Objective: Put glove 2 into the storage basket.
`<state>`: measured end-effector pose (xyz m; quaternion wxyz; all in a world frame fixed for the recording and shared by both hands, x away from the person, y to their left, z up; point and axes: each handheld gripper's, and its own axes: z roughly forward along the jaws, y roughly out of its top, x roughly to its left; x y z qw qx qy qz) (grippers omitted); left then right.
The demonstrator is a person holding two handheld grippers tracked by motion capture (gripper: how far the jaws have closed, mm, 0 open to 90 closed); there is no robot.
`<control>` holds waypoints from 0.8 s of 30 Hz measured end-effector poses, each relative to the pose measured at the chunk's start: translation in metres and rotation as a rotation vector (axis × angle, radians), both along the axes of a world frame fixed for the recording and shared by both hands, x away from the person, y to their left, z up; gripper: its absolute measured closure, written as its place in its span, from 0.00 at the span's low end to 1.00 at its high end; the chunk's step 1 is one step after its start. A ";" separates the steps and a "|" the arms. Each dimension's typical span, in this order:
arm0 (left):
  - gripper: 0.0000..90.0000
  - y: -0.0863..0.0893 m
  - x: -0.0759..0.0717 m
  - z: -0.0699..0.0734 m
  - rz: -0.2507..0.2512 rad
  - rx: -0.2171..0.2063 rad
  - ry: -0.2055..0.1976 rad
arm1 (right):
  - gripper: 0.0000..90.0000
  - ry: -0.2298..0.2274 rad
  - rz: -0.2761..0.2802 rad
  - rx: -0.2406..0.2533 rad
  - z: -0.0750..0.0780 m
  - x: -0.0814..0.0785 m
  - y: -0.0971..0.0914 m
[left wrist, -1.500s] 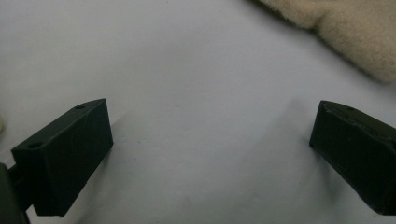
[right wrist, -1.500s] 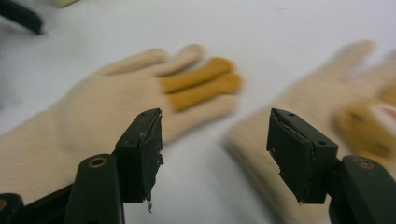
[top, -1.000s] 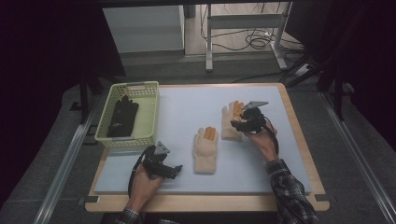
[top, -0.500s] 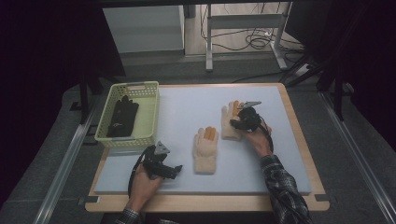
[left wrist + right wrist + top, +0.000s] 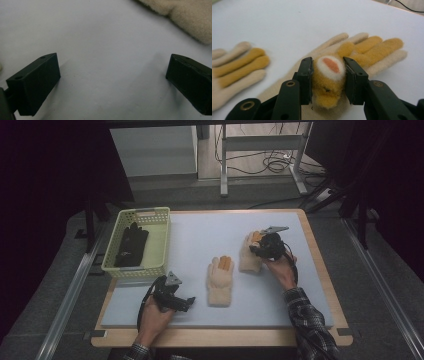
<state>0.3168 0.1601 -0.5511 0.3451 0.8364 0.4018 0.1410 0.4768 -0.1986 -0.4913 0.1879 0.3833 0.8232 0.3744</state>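
Observation:
Two cream gloves with orange fingers lie flat on the pale mat. My right gripper [image 5: 257,246] is over the farther glove [image 5: 246,261]. In the right gripper view its jaws have just been closing and now pinch a fuzzy yellow tuft with a white-and-orange patch [image 5: 329,67] on that glove [image 5: 372,47]; the right gripper [image 5: 328,75] is shut on it. The nearer glove [image 5: 220,280] lies to the left [image 5: 237,65]. My left gripper [image 5: 189,302] rests open on the mat, nothing between its jaws [image 5: 112,75], with a cream glove edge [image 5: 187,17] just beyond.
A yellow-green basket [image 5: 150,212] stands at the mat's left rear corner with a black glove [image 5: 131,245] inside. The mat lies on a wooden table with a raised rim [image 5: 320,270]. Cables and table legs are on the floor behind.
The right hand has shifted slightly over the farther glove and its gripper has settled onto it. The left hand and both gloves have stayed put.

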 end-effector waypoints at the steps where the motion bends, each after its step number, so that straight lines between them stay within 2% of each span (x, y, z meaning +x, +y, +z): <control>1: 0.00 0.000 0.000 0.000 0.000 0.000 0.000 | 0.68 -0.005 0.006 0.000 0.004 -0.004 0.000; 4: 0.00 0.000 0.000 0.000 0.000 0.000 0.000 | 0.68 -0.010 0.020 0.016 0.015 -0.014 -0.001; 6: 0.00 0.000 0.000 0.000 0.000 0.000 0.000 | 0.68 -0.012 0.024 0.020 0.017 -0.016 -0.001; 12: 0.00 0.000 0.000 0.000 0.000 0.000 0.000 | 0.68 -0.013 0.065 0.078 0.036 -0.039 0.001; 14: 0.00 0.000 0.000 0.000 0.000 0.000 0.000 | 0.68 -0.013 0.072 0.084 0.038 -0.042 0.002; 15: 0.00 0.000 0.000 0.000 0.000 0.000 0.001 | 0.67 -0.008 0.089 0.100 0.042 -0.050 0.005; 16: 0.00 0.000 0.000 0.000 0.003 -0.003 -0.001 | 0.67 -0.008 0.089 0.100 0.042 -0.050 0.005; 19: 0.00 0.000 0.000 0.000 0.001 -0.001 -0.002 | 0.67 -0.006 0.121 0.113 0.045 -0.065 0.013; 20: 0.00 0.000 0.000 0.000 0.001 0.000 -0.002 | 0.67 0.002 0.142 0.121 0.046 -0.074 0.018; 21: 0.00 0.000 0.000 0.000 0.000 0.000 -0.002 | 0.67 0.002 0.142 0.121 0.046 -0.074 0.018; 24: 0.00 0.000 0.000 0.000 0.002 -0.001 -0.002 | 0.67 0.026 0.178 0.132 0.045 -0.087 0.031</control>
